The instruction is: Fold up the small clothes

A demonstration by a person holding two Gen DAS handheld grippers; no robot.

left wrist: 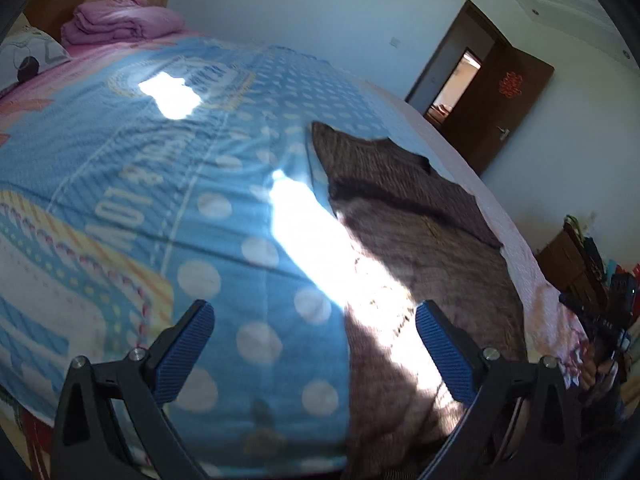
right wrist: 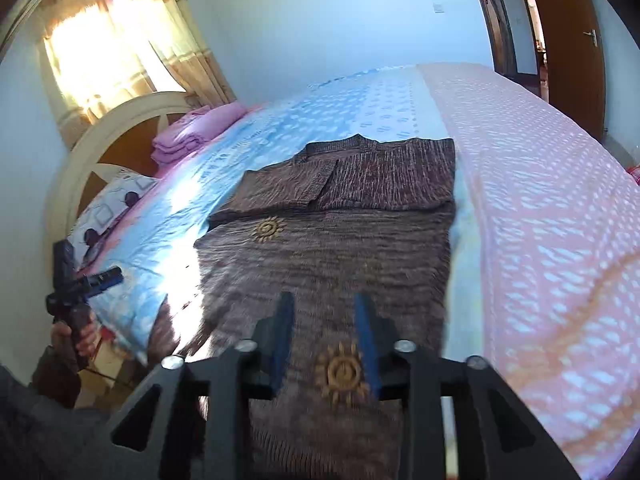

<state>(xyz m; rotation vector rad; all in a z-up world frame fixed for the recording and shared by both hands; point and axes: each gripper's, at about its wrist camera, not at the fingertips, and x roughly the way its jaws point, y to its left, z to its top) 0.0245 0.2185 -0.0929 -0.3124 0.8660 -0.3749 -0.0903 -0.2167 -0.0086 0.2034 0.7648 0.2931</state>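
Note:
A brown knit sweater (right wrist: 328, 240) with gold sun motifs lies flat on the blue dotted blanket (right wrist: 168, 216), both sleeves folded across its chest. In the left wrist view the sweater (left wrist: 420, 248) lies to the right, partly in a sun patch. My left gripper (left wrist: 312, 308) is open wide over the blanket beside the sweater's left edge, with nothing between its fingers. My right gripper (right wrist: 323, 298) hovers over the sweater's lower part, jaws partly apart and pressing on nothing. A hand holds the left gripper (right wrist: 86, 284) off the bed's left side.
A folded pink quilt (right wrist: 192, 132) and a patterned pillow (right wrist: 116, 204) lie by the curved headboard (right wrist: 100, 140). A pink bedspread (right wrist: 540, 220) covers the right half of the bed. A brown door (right wrist: 568, 40) stands open beyond. A curtained window (right wrist: 112, 48) glows at left.

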